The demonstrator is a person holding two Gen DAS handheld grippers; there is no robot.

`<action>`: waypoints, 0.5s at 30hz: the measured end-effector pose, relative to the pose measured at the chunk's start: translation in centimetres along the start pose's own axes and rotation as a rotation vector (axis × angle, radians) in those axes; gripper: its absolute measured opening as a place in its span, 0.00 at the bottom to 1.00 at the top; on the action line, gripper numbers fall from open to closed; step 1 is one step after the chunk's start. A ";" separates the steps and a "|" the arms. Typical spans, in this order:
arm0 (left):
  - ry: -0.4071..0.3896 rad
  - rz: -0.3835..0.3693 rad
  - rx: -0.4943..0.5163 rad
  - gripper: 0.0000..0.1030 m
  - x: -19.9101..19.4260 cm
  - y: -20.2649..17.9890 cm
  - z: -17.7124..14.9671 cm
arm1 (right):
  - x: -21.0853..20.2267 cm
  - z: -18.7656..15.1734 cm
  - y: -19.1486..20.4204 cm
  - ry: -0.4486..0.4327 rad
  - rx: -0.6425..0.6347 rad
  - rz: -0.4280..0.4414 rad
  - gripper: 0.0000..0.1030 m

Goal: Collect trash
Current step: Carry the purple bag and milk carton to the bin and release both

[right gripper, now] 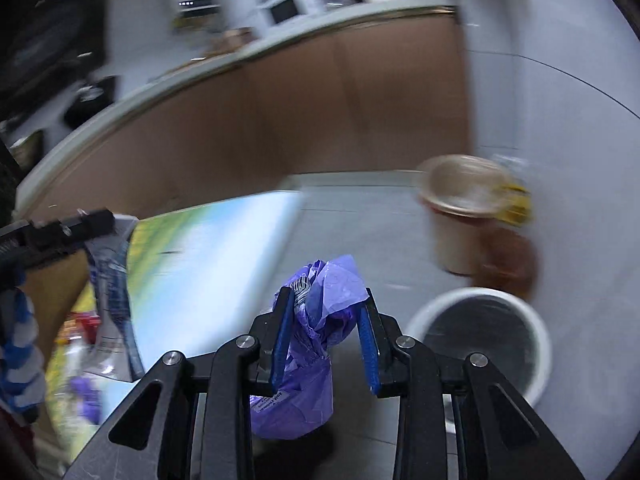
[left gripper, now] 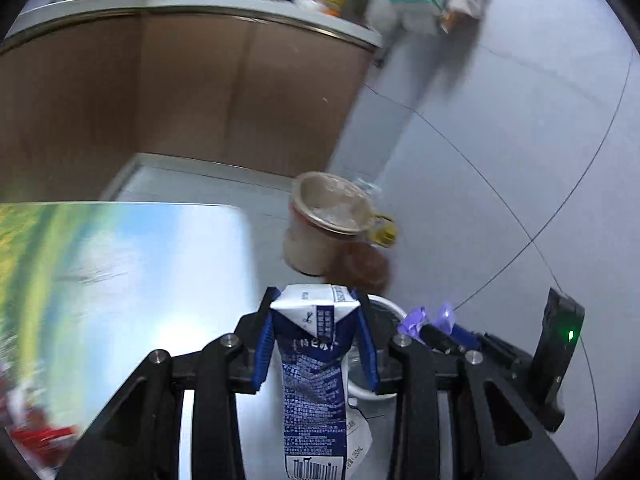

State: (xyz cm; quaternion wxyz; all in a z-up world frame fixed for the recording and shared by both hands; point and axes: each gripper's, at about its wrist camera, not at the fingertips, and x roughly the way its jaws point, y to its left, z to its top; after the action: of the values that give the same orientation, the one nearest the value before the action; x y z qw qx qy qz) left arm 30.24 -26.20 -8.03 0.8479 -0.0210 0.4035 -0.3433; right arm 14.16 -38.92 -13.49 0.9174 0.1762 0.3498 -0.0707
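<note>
Bottom centre, left gripper (left gripper: 316, 340) fingers clamp a blue milk carton (left gripper: 314, 376); right gripper (right gripper: 326, 340) fingers pinch a purple wrapper (right gripper: 308, 344). Carry step. Beyond, lower right, white bin (right gripper: 480, 344) on floor: next, move over it, release.

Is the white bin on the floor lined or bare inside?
Lined: the white bin shows a dark liner inside its rim. How full it is, I cannot tell.

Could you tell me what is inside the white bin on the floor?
The white bin shows only a dark, blurred interior; no trash is discernible. The right gripper covers its near-left rim.
</note>
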 end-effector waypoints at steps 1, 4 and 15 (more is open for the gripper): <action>0.007 -0.005 0.013 0.33 1.5 -1.1 0.2 | 0.4 -0.2 -1.8 0.004 0.022 -0.039 0.31; 0.040 -0.032 0.041 0.33 7.0 -5.0 0.7 | 1.4 -0.5 -6.0 0.017 0.075 -0.104 0.31; 0.122 -0.035 0.103 0.51 18.1 -11.6 -0.3 | 5.0 -0.7 -13.4 0.049 0.148 -0.240 0.41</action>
State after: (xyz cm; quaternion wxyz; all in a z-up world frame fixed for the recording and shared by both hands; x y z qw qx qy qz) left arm 31.40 -45.83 -16.77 0.8154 0.0366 0.4358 -0.3793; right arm 14.07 -51.13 -20.94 0.8780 0.2020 0.3844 -0.2014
